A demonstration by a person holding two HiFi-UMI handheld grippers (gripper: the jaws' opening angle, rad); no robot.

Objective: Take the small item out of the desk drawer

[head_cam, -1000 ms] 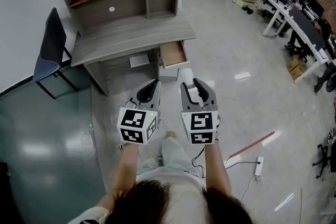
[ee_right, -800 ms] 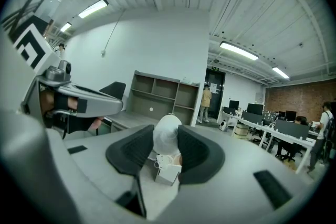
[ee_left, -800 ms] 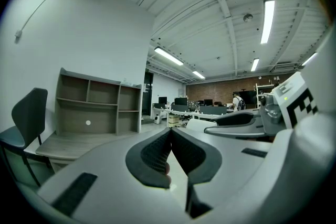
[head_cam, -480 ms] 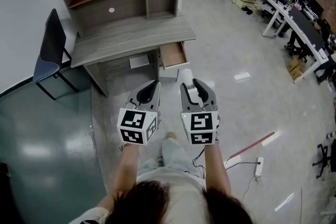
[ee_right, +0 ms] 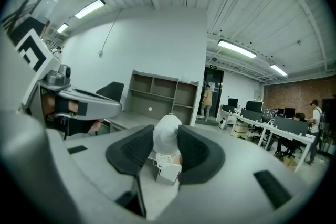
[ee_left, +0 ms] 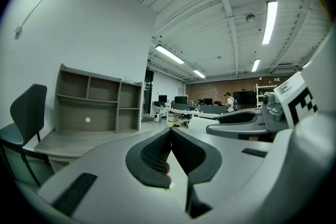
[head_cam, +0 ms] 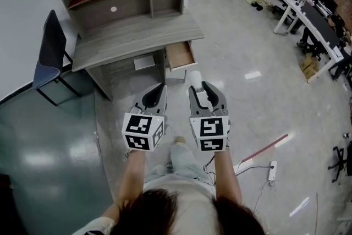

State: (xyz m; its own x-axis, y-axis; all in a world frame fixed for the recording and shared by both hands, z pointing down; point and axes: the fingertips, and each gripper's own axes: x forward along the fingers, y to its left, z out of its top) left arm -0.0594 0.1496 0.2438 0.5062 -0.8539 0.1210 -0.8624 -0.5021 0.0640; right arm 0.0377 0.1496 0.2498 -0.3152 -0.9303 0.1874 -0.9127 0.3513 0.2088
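I see the desk (head_cam: 137, 36), drawer (head_cam: 180, 56) open, on glossy floor (head_cam: 242, 52); gripper views add ceiling lights (ee_right: 236, 49), left hand-held gripper (ee_left: 170, 131) clenched, right hand-held gripper (ee_right: 167, 128) grasping a white item (ee_right: 166, 140).

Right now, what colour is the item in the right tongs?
The item is white; clearest in the right gripper view.

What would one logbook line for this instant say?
right gripper: shut on small white item | left gripper: shut, empty | desk drawer: open
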